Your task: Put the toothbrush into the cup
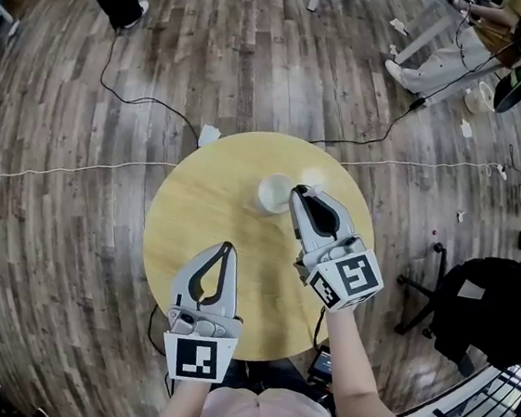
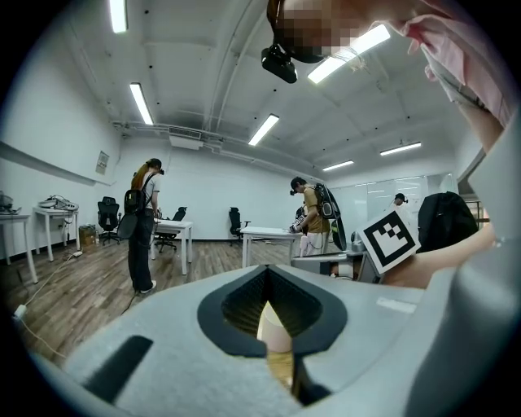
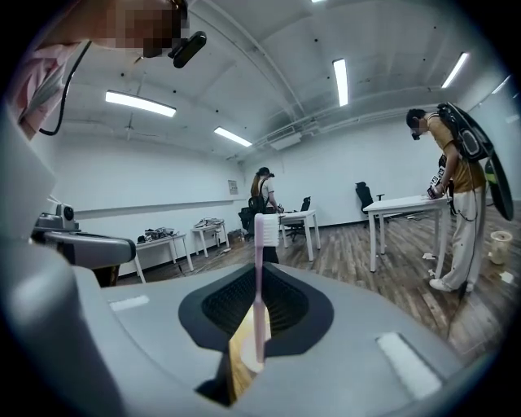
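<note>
A white cup (image 1: pixel 275 193) stands near the middle of the round yellow table (image 1: pixel 187 221). My right gripper (image 1: pixel 301 192) hovers just right of the cup, its tips at the rim. In the right gripper view, the right gripper (image 3: pixel 259 273) is shut on a pink toothbrush (image 3: pixel 259 305) that stands upright with its white bristle head (image 3: pixel 267 229) on top. My left gripper (image 1: pixel 227 248) is over the table's front left, short of the cup, jaws together and empty. The left gripper view shows the left gripper (image 2: pixel 267 273) and the cup (image 2: pixel 273 330) through its slot.
A pale round patch (image 1: pixel 314 178) lies on the table right of the cup. Cables (image 1: pixel 136 100) run over the wood floor. A black chair with a bag (image 1: pixel 496 307) stands at the right. A seated person (image 1: pixel 466 39) is at the far right, and white desks (image 3: pixel 407 208) stand beyond.
</note>
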A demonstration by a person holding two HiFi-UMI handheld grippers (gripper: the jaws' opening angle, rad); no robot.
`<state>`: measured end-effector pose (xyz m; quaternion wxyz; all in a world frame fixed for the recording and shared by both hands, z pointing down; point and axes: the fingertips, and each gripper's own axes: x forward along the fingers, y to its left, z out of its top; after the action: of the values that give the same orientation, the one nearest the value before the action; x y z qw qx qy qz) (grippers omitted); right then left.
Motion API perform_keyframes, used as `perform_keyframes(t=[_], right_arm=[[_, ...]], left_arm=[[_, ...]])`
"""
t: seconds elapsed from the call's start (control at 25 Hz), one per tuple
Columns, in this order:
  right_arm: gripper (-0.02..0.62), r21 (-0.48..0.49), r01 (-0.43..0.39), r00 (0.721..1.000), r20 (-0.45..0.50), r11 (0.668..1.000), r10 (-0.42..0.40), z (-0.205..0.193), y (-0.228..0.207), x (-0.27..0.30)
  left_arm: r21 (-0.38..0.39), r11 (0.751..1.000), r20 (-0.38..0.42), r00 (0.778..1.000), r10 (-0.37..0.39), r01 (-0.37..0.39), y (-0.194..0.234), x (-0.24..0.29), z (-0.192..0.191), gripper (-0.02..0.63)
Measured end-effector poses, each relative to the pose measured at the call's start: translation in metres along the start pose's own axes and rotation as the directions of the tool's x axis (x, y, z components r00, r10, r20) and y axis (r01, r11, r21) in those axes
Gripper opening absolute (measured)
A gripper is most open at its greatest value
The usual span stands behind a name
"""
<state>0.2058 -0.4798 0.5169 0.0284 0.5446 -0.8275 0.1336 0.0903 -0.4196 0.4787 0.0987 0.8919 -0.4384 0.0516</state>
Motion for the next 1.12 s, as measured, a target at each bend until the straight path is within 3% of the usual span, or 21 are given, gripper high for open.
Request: perform_keyframes(t=[0.4, 0.92, 1.12], right_arm=[[0.031, 0.026, 0.003, 0.998, -0.068, 1.000, -0.001, -0.050, -0.021, 0.032], [0.032, 0.033, 0.043, 0.993, -0.111, 0.998, -0.040, -0.072, -0.024, 0.034], [0.102, 0.037, 0.072, 0.985, -0.157, 0.997, -0.066, -0.077, -0.030, 0.032]], left_arm=[[-0.030, 0.998, -0.012, 0.999, 0.052, -0.053, 0.022, 0.030, -0.021, -0.003], [-0.051, 0.998, -0.005, 0.999, 0.044, -0.044, 0.022, 0.027, -0.020, -0.003], [-0.068, 0.997, 0.010, 0.999, 0.037, -0.036, 0.024, 0.025, -0.016, -0.003]])
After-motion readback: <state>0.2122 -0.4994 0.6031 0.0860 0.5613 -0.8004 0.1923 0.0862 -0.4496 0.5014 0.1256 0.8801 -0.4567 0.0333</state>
